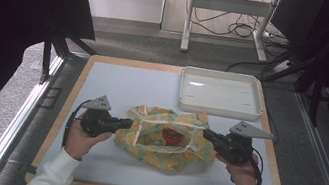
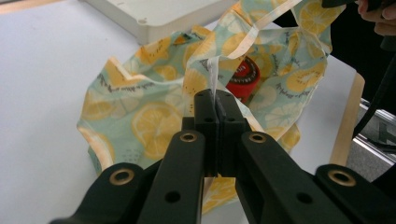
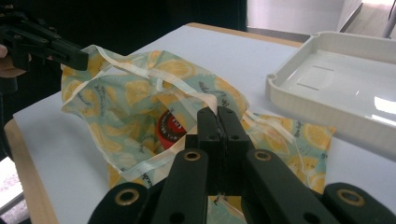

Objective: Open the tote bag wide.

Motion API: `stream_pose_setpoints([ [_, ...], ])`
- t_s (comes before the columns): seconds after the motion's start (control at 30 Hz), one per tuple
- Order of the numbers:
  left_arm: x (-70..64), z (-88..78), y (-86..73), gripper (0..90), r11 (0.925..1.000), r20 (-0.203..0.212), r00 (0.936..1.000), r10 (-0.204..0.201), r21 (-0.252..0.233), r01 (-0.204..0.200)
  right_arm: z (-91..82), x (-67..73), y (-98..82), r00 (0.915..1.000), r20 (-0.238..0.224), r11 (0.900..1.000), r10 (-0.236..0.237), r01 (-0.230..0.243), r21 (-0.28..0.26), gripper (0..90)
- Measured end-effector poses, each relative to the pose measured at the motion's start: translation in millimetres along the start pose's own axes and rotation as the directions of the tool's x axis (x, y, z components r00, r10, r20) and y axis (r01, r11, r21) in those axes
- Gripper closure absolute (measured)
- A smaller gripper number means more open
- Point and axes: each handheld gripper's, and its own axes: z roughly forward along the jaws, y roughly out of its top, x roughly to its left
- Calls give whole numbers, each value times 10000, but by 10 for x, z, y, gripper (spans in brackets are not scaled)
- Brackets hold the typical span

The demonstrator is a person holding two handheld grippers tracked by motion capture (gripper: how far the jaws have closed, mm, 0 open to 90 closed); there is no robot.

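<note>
My left gripper (image 1: 130, 124) has its jaws pressed together on the rim of the lemon-print cloth bag (image 1: 164, 140), pinching the pale edge band at the bag's left side; in the left gripper view that band (image 2: 215, 79) runs straight up out of the closed tips (image 2: 215, 99). My right gripper (image 1: 206, 134) is clamped the same way on the bag's right rim, and in the right gripper view the cloth edge (image 3: 205, 99) disappears between its closed tips (image 3: 217, 114). Held between the two, the mouth of the bag stands open and a red round item (image 1: 171, 136) lies inside on the bottom, its label too blurred to read. The bag rests on the worktop (image 1: 118, 85) a little nearer the front edge than the back, roughly midway between the left and right edges. A white tray (image 1: 219, 92) sits at the back right corner, its near wall just beside the bag's far edge.
</note>
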Motion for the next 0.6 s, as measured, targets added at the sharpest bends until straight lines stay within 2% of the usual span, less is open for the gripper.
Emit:
stream_pose_setpoints([
  [0.17, -15, -21, -83, 900, 9999, 122, 9998, -142, 76, 141, -43, 41, -59, 10000, -82, 9999, -1, 2, 115, 887],
  [0.4, -66, -48, -139, 900, 9999, 188, 9998, -70, 132, 68, -95, 99, -127, 9988, -410, 9989, -278, 293, 363, 887],
  [0.6, -104, -31, -210, 900, 9997, 371, 9993, -24, 262, 14, -104, 122, -226, 9975, -670, 9977, -226, 268, 629, 887],
])
